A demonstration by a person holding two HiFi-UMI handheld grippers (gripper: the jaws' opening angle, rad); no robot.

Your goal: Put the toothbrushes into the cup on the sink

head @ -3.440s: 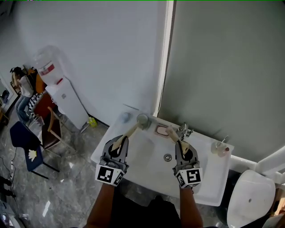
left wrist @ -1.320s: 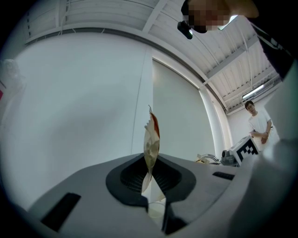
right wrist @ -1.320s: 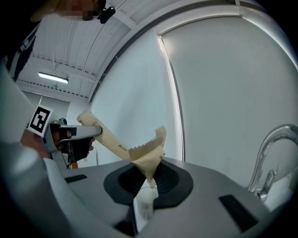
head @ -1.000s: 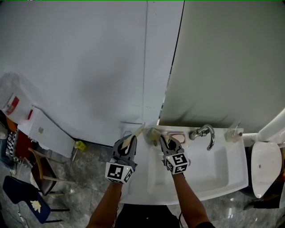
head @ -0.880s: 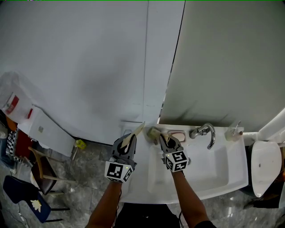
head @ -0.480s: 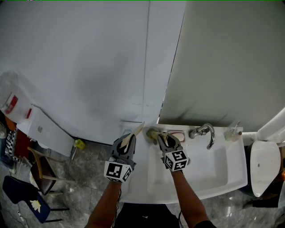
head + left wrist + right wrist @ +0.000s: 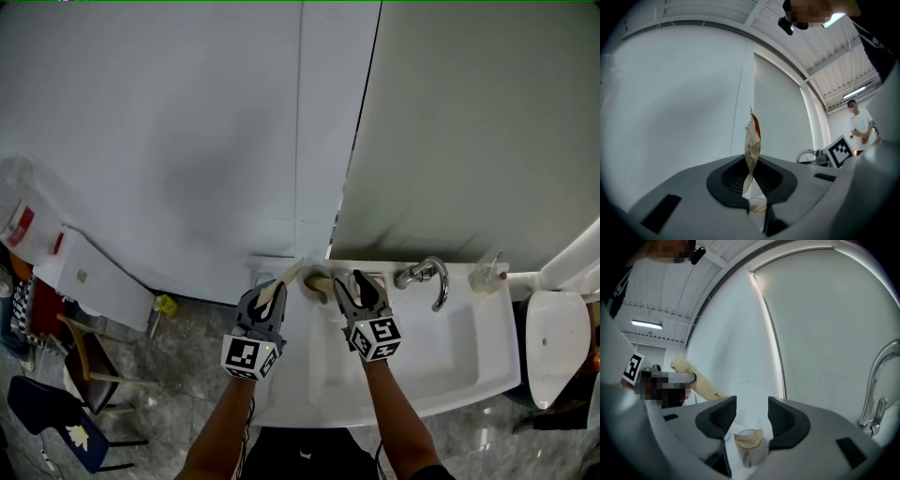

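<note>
Tan paper wraps both brushes, and one of them is now home. The right gripper [image 7: 354, 289] has just been opening its jaws: half a second ago they were still pinched on the first toothbrush over the corner of the sink, and now they stand wide apart with nothing pressed between them. In the right gripper view the first toothbrush [image 7: 749, 438], a slim stick in a tan paper sleeve, stands with its top poking out of the small clear glass cup [image 7: 753, 454], which sits just below and beyond the open jaws. From above, the cup [image 7: 317, 281] is on the back left corner of the white ceramic sink [image 7: 469, 375], left of the curved chrome tap [image 7: 427, 277].

So half the job looks done. The left gripper [image 7: 272, 292] is clamped tight on the second toothbrush [image 7: 752, 140], also in a tan paper wrapper with a serrated end, which sticks up and forward from its jaws, just to the left of the cup and not yet over it. That one has yet to go in.

As for writing, there is a little dark print on the second toothbrush's wrapper in the right gripper view, too small to read. Each gripper's cube carries black-and-white square markers, no words
</note>
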